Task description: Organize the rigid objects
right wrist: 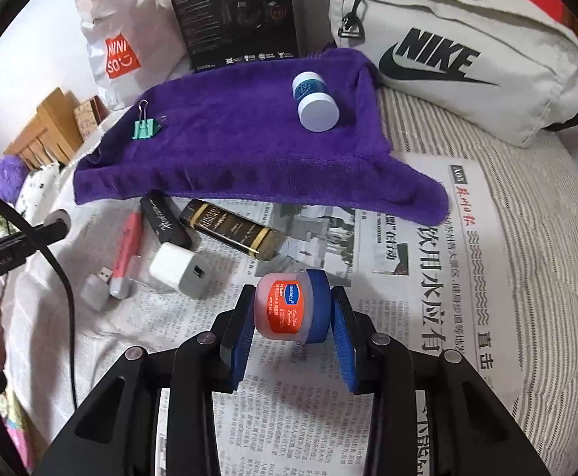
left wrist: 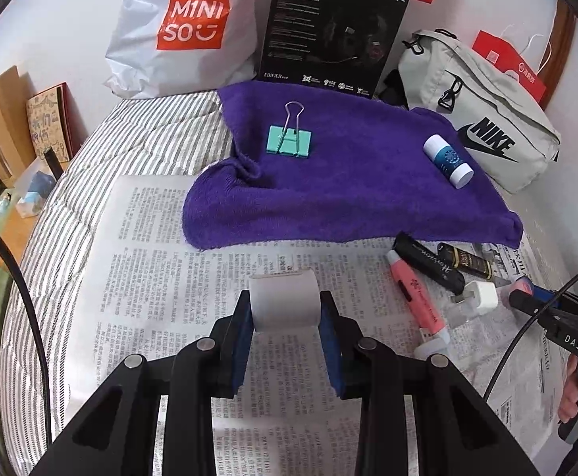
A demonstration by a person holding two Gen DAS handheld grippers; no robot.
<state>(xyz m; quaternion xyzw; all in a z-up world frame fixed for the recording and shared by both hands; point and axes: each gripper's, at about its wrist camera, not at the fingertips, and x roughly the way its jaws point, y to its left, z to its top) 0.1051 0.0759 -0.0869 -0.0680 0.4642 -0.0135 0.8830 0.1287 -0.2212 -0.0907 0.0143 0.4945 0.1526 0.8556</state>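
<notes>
The left tongs [left wrist: 285,313] clamp a white paper roll [left wrist: 284,301] between their blue pads above the newspaper [left wrist: 170,277] on the bed. The right tongs [right wrist: 295,313] squeeze a small balm jar [right wrist: 289,307] sideways, blue lid against the right pad, near the purple towel [right wrist: 249,139].

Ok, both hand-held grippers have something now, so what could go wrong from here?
1. The small jar sits at the fingertips of the right hand-held gripper, pinched across its round body, and could slip out.
2. The paper roll in the left hand-held gripper may dent.
3. The white-capped tube could roll off the purple towel.
</notes>
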